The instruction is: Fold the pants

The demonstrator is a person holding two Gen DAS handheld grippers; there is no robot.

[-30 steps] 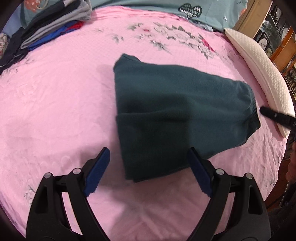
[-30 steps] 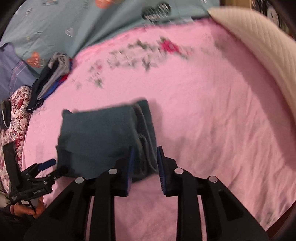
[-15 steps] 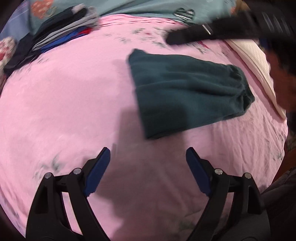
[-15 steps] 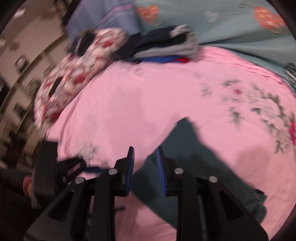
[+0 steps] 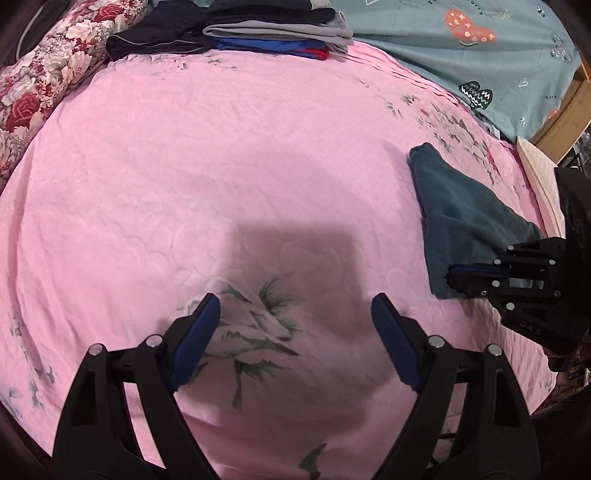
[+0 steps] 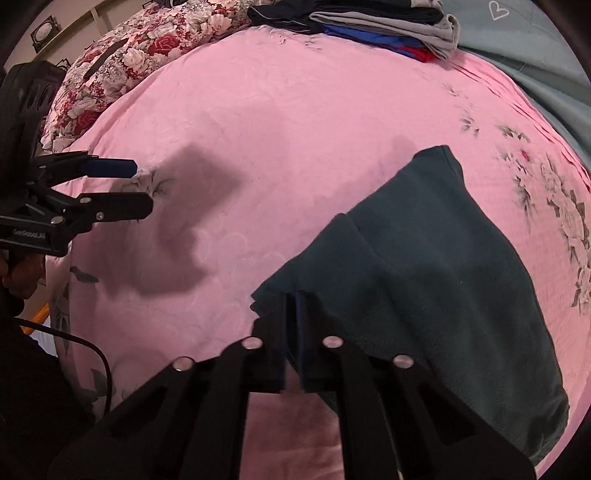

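Dark teal pants (image 6: pixel 443 258), folded into a wedge, lie on the pink bed sheet (image 6: pixel 277 110). My right gripper (image 6: pixel 293 301) points down at their near left corner with its jaws shut, pinching the fabric edge, which puckers at the fingertips. In the left wrist view the same pants (image 5: pixel 461 214) lie at the far right, with the right gripper (image 5: pixel 456 275) on their lower corner. My left gripper (image 5: pixel 295 325) hangs open over bare sheet and a printed flower, well left of the pants, nothing between its pads. From the right wrist it is seen side-on, the left gripper (image 6: pixel 142 186).
A stack of folded clothes (image 5: pixel 277 33) sits at the bed's far edge beside a red floral quilt (image 5: pixel 44 74). A teal blanket (image 5: pixel 480 55) lies at the back right, a white pillow (image 5: pixel 539 173) by the right edge. A black cable (image 6: pixel 92 350) hangs at lower left.
The left gripper drew away leftwards from the pants, still open. The right gripper rolled round, came down at the pants' near corner and closed its jaws there.
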